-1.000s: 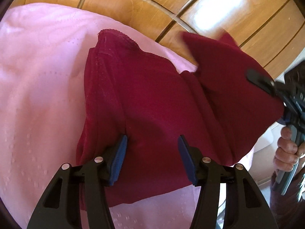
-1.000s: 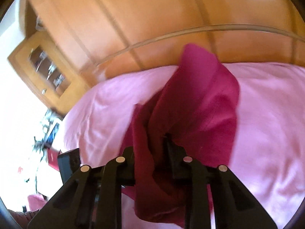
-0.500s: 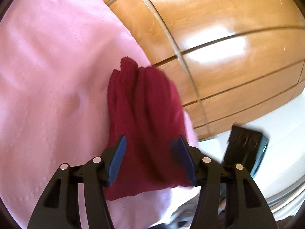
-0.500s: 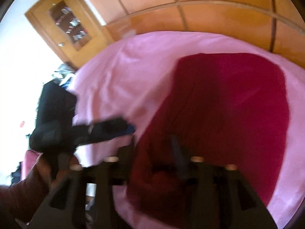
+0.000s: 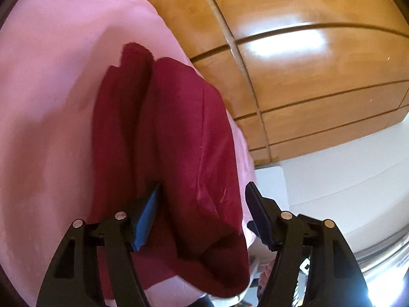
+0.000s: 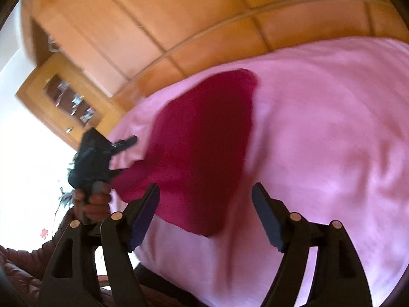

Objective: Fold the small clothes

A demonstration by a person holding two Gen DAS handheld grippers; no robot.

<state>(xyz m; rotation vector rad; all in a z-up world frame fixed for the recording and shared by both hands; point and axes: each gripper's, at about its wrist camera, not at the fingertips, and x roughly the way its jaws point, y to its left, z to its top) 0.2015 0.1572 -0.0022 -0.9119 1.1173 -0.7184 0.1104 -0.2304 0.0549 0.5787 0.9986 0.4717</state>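
Observation:
A dark red garment [image 5: 179, 140] lies folded in a long bundle on the pink bedspread [image 5: 51, 102], close to the bed's edge. My left gripper [image 5: 203, 188] straddles its near end, and its jaws are opening. The blue left pad sits against a fold and the right pad stands clear of the cloth. In the right wrist view the garment [image 6: 204, 140] lies flat ahead of my right gripper [image 6: 205, 186]. That gripper's jaws are opening too, over the near edge of the cloth without pressing on it. The left gripper [image 6: 126, 156] shows at the garment's left corner.
Wooden panels [image 5: 306, 76] rise just behind the bed. White furniture [image 5: 345, 179] stands beyond the bed's edge on the right. A wooden cabinet with a glass door [image 6: 69, 102] is at the far left. A hand [image 6: 94, 202] holds the left gripper.
My right gripper has let go of the red garment and drawn back from it; the cloth now lies folded over on the bed. The left gripper's jaws have spread wider and the hand has rolled.

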